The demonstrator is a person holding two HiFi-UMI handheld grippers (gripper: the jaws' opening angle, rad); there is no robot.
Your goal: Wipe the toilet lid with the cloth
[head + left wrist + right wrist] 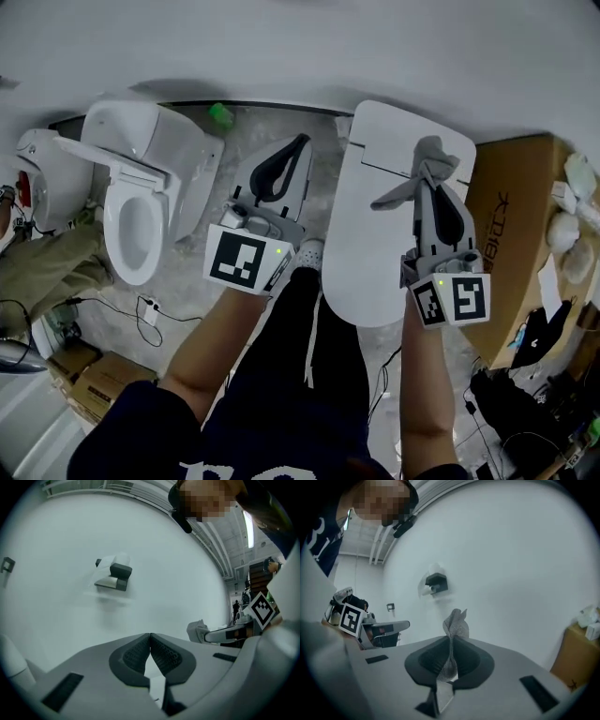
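Head view: my left gripper (296, 146) hangs over the floor just left of the toilet lid (370, 253), its tips together and empty. My right gripper (433, 180) pinches the cloth (398, 193) above the lid's far half. I cannot tell whether cloth and lid touch. A cardboard box (514, 220) stands to the right, cut off by the edge.

Left gripper view: the jaws meet with nothing between them. The lid is out of sight.

Right gripper view: the jaws are clamped on the cloth (455, 624), which sticks up past the tips. The gripper body hides the lid.
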